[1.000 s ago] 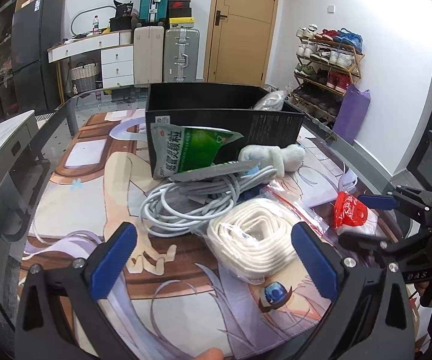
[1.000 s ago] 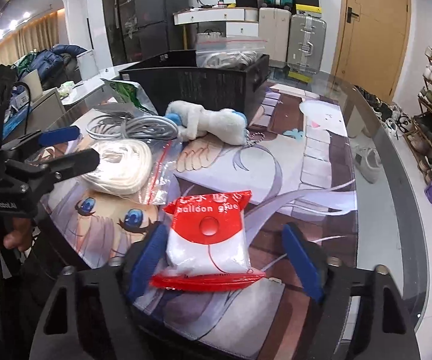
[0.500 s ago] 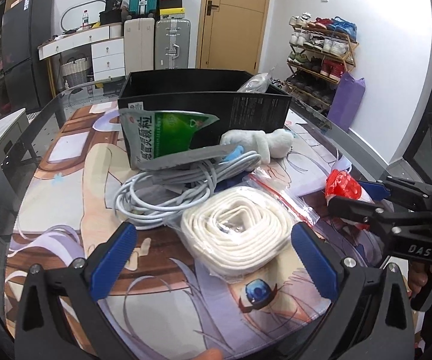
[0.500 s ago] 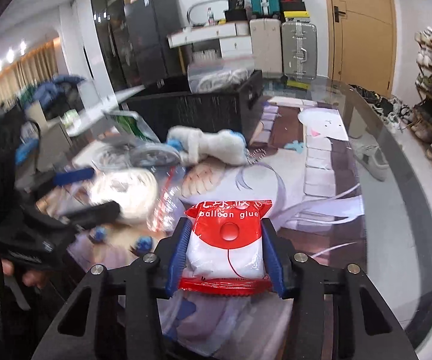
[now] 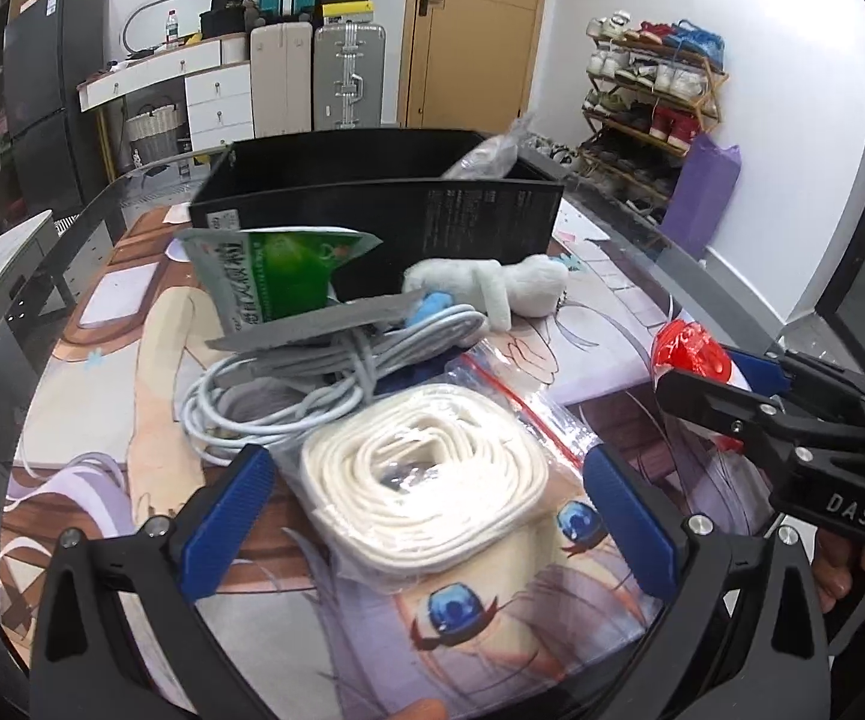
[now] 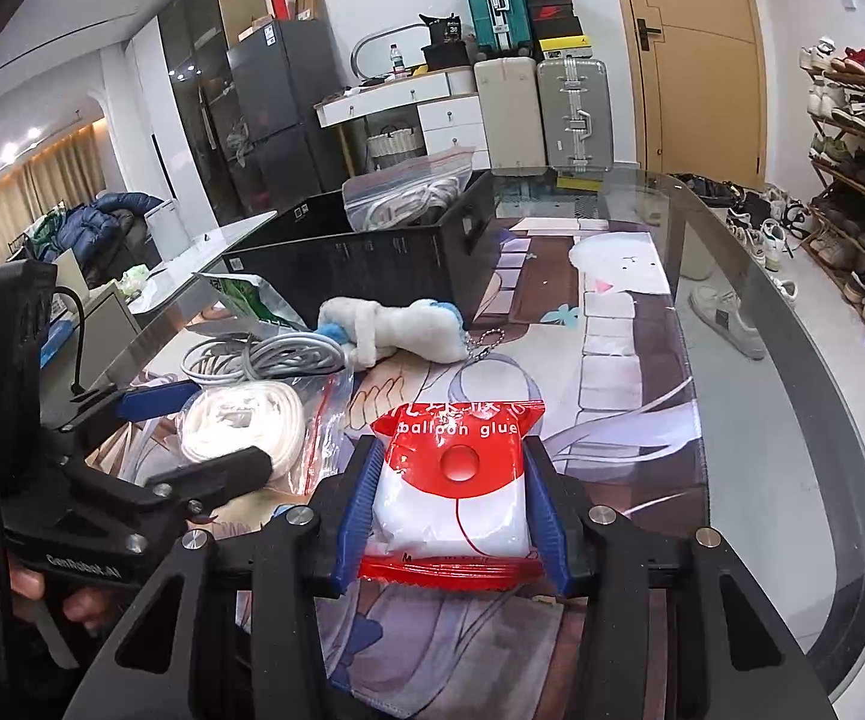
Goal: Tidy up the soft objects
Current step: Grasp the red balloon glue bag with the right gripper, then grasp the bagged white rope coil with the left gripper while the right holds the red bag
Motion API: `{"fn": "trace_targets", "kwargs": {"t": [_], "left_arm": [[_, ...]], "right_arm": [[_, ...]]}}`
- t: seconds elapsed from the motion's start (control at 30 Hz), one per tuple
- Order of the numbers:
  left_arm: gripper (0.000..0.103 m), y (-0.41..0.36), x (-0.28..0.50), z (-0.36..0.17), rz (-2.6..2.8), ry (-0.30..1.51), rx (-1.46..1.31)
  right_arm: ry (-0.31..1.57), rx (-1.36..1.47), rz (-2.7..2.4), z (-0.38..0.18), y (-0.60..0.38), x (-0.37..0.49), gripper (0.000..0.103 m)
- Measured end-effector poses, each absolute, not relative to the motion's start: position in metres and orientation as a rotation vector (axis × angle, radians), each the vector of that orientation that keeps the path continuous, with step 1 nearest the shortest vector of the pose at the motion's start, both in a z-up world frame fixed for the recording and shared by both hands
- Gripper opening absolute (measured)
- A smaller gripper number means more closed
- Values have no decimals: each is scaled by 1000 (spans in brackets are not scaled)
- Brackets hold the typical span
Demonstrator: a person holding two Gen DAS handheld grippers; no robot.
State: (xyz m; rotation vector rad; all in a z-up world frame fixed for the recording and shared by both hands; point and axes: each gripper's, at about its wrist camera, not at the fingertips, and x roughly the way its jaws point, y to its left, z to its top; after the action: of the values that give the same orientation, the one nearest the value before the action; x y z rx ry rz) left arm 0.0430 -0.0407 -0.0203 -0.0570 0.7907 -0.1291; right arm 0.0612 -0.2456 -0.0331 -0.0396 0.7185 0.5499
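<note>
**A:** Black cardboard, that box [image 6: 372, 258] at 12 o'clock on the desk [image 6: 732, 420] is clearly where the soft stuff goes, and one zip bag [image 6: 408, 192] of cord already pokes over its rim. Biggest risk imo: the box is light, so clipping its near wall on the way in could shove it.

**B:** Agreed. Next down, the bagged white rope [image 5: 426, 474] sits between the left gripper [image 5: 432, 510] jaws, which are spread wide and not touching it. The bag is slippery plastic, so a pinch could slide off, or drag in the grey cable [image 5: 288, 396] lying against it at 11.

**A:** And the right gripper [image 6: 453, 516]?

**B:** Clamped on the balloon glue packet [image 6: 456, 480], pads on both sides. It's puffy, so a hard squeeze might burst it or squirt it out forward.

**A:** Versus a second back?

**B:** Those jaws stood wide around the packet then; now they're pinching it. The left one has crept closer over the rope.
</note>
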Motion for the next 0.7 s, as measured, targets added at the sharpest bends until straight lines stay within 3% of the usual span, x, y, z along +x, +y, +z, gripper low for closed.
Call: {"fn": "trace_targets", "kwargs": {"t": [0.7], "left_arm": [[102,-67,55,-35,-74,827,13]], "right_arm": [[741,-28,520,-35,-258,64,47]]}}
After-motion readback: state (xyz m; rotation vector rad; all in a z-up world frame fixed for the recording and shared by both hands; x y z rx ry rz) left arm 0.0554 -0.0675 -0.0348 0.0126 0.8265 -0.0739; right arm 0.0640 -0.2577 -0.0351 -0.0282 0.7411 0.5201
